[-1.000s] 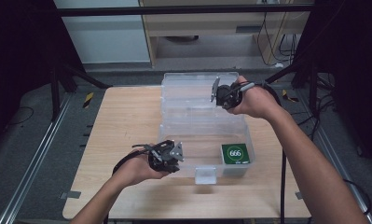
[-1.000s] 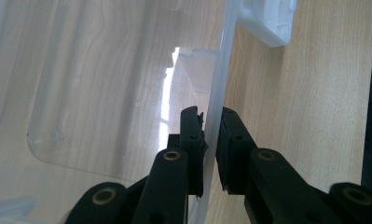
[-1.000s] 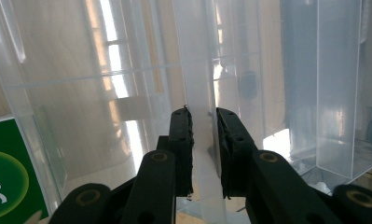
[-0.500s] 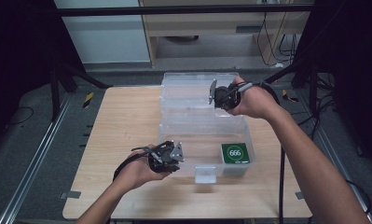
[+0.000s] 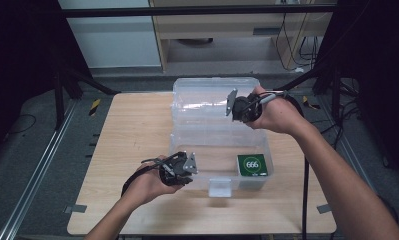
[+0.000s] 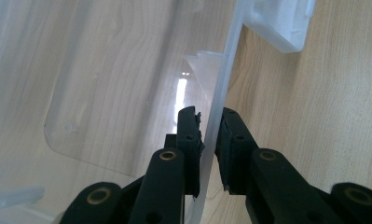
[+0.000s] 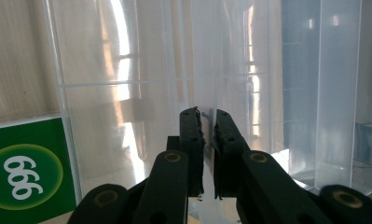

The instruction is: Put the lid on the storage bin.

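left gripper [image 5: 179, 169] jaws pinched, right gripper [image 5: 237, 106] jaws pinched

On the table [image 5: 137, 130] the box [image 5: 187, 145] sits ahead of me with its lid [image 5: 207, 100] standing up at the far side, the packet [image 5: 252, 165] in its near right corner, my left gripper [image 5: 193, 170] on the near wall and my right gripper [image 5: 230, 103] on the lid's right edge.

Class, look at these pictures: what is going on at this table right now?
A person works a clear plastic box on a wooden table with two hand-held grippers. The left gripper is clamped on the box's front wall, steadying it. The right gripper, its jaws having just closed, pinches the raised clear lid at its edge. A green pack marked 666 lies inside the box.
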`<state>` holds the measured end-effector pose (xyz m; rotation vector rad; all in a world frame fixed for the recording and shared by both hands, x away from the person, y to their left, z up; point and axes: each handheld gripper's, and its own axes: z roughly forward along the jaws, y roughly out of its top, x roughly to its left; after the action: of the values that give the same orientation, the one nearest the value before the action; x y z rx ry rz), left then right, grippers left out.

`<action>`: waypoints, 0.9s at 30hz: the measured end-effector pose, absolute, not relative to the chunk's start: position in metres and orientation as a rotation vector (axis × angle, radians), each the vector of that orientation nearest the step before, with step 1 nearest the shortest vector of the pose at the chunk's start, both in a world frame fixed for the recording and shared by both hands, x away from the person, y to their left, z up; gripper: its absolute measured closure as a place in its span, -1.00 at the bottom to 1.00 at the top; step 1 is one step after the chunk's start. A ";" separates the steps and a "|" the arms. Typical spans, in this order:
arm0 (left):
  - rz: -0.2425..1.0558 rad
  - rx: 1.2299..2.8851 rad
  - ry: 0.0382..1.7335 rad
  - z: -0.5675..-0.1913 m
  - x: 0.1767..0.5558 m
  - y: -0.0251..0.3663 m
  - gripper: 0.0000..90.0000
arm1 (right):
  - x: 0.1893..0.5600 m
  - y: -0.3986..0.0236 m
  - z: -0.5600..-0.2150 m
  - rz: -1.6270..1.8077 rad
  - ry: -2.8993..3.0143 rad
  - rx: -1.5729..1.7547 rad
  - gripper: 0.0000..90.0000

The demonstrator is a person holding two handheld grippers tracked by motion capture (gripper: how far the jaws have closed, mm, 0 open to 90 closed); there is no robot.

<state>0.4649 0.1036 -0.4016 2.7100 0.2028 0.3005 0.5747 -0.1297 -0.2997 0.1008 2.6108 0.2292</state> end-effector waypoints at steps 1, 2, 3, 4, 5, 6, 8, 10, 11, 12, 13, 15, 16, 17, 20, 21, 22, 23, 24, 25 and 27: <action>0.303 2.711 0.204 -0.401 0.465 0.103 0.77 | 0.573 -0.130 -0.299 0.235 2.609 0.103 0.87; 0.306 2.712 0.203 -0.402 0.464 0.103 0.77 | 0.572 -0.130 -0.299 0.240 2.609 0.102 0.88; 0.312 2.714 0.203 -0.401 0.464 0.103 0.77 | 0.570 -0.130 -0.298 0.238 2.608 0.099 0.87; 0.313 2.709 0.210 -0.402 0.463 0.103 0.76 | 0.568 -0.130 -0.298 0.245 2.604 0.097 0.88; 0.314 2.707 0.208 -0.402 0.463 0.103 0.76 | 0.565 -0.131 -0.298 0.247 2.600 0.089 0.88; 0.314 2.703 0.212 -0.402 0.463 0.104 0.76 | 0.563 -0.131 -0.298 0.244 2.598 0.078 0.88; 0.320 2.703 0.213 -0.402 0.463 0.104 0.75 | 0.559 -0.133 -0.298 0.255 2.592 0.082 0.88; 0.334 2.703 0.211 -0.403 0.462 0.103 0.75 | 0.555 -0.134 -0.298 0.270 2.583 0.079 0.88; 0.340 2.705 0.208 -0.403 0.461 0.103 0.74 | 0.553 -0.134 -0.298 0.268 2.582 0.076 0.88; 0.343 2.706 0.207 -0.403 0.461 0.103 0.74 | 0.552 -0.134 -0.298 0.266 2.576 0.074 0.87; 0.346 2.706 0.211 -0.403 0.461 0.103 0.74 | 0.552 -0.134 -0.298 0.264 2.576 0.073 0.87; 0.348 2.705 0.215 -0.403 0.461 0.103 0.74 | 0.554 -0.134 -0.298 0.262 2.578 0.079 0.86; 0.350 2.703 0.218 -0.403 0.461 0.103 0.74 | 0.555 -0.134 -0.299 0.266 2.579 0.082 0.86; 0.351 2.703 0.219 -0.403 0.461 0.103 0.74 | 0.557 -0.134 -0.299 0.264 2.581 0.086 0.86; 0.360 2.701 0.219 -0.403 0.462 0.102 0.74 | 0.562 -0.134 -0.299 0.253 2.589 0.100 0.85; 0.363 2.698 0.220 -0.403 0.462 0.102 0.74 | 0.563 -0.134 -0.299 0.256 2.587 0.098 0.85; 0.364 2.697 0.221 -0.403 0.462 0.102 0.74 | 0.563 -0.134 -0.299 0.261 2.585 0.102 0.85; 0.366 2.696 0.220 -0.404 0.462 0.102 0.73 | 0.562 -0.134 -0.299 0.263 2.585 0.099 0.85; 0.367 2.694 0.221 -0.404 0.462 0.102 0.73 | 0.561 -0.134 -0.298 0.265 2.580 0.090 0.86; 0.366 2.693 0.222 -0.404 0.462 0.102 0.73 | 0.559 -0.134 -0.298 0.266 2.579 0.088 0.86; 0.366 2.694 0.223 -0.404 0.462 0.102 0.73 | 0.555 -0.134 -0.297 0.275 2.572 0.078 0.87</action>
<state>0.4616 0.1021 -0.4038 2.6943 0.2235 0.3657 0.5553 -0.1339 -0.2974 0.0776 2.5719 0.2754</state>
